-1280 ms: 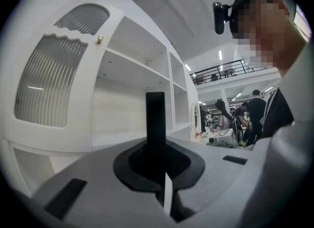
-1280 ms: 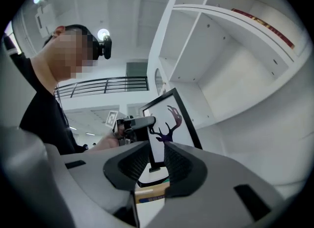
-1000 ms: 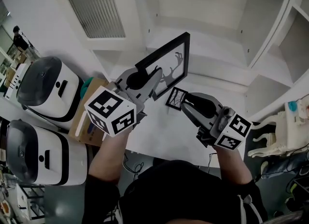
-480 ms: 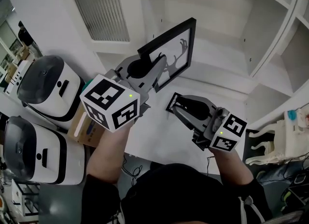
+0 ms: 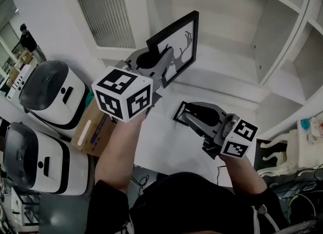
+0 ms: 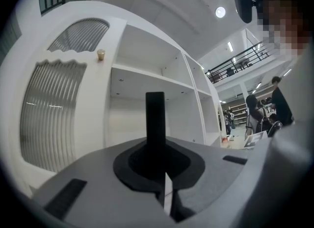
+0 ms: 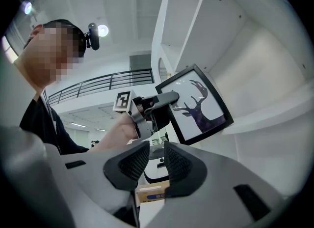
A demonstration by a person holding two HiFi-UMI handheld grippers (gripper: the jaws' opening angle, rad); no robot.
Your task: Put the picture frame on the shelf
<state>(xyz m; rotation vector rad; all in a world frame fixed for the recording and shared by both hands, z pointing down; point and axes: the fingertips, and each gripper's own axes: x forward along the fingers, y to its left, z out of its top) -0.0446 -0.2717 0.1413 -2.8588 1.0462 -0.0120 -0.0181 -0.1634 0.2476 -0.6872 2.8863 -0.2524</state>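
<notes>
The left gripper (image 5: 160, 62) pinches the picture frame (image 5: 180, 41) by the shelf (image 5: 227, 69) (right gripper (image 5: 185, 112) gapes, empty); next, I think, stand it inside.

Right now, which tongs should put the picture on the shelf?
Left. The left tongs are shut on the picture frame, up near the shelf; the right tongs are open and empty.

No word, brand or number can be read anywhere. The only signs are black-and-white square code markers, patterns without letters: they sit on the cube (image 5: 122, 99) behind the jaws of the left gripper (image 5: 160, 62) and on the cube (image 5: 238, 139) behind the jaws of the right gripper (image 5: 187, 110). Low in the gap between the right jaws, a cardboard box (image 7: 152, 190) bears a blue label too blurred to read
</notes>
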